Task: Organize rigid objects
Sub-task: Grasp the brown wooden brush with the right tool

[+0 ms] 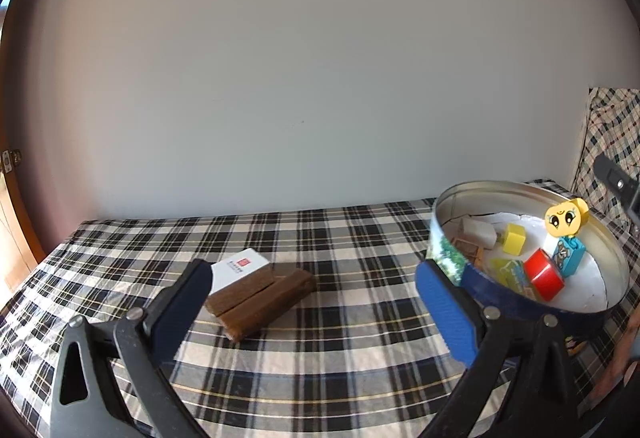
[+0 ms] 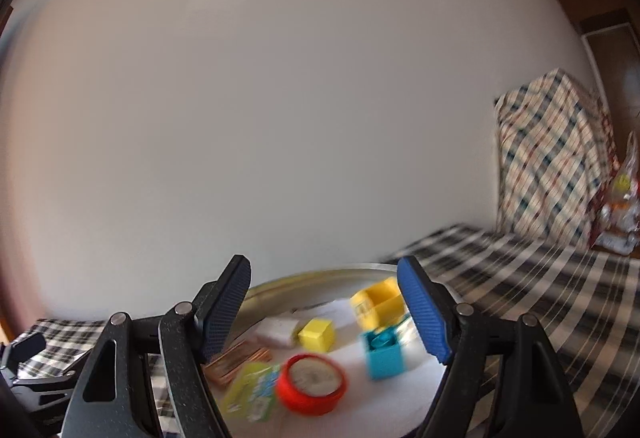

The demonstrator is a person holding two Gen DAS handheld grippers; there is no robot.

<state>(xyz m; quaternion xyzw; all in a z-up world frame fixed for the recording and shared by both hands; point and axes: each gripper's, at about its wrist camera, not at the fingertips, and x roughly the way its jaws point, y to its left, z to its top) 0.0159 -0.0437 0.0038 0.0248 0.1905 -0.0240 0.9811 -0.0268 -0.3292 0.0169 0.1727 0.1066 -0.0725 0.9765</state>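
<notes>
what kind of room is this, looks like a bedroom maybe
Probably a bedroom: a plaid sheet covers a bed-like surface against a bare white wall, with a plaid pillow or bundle at one end. A round tin of toys sits on it.

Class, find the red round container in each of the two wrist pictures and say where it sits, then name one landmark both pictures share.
Left wrist view: the red round container lies at right, inside the round tin, beside the blue block.
Right wrist view: it sits at bottom centre, blurred, between the open fingers of the right hand-held gripper.
Shared landmark: the small yellow cube in the tin.
</notes>
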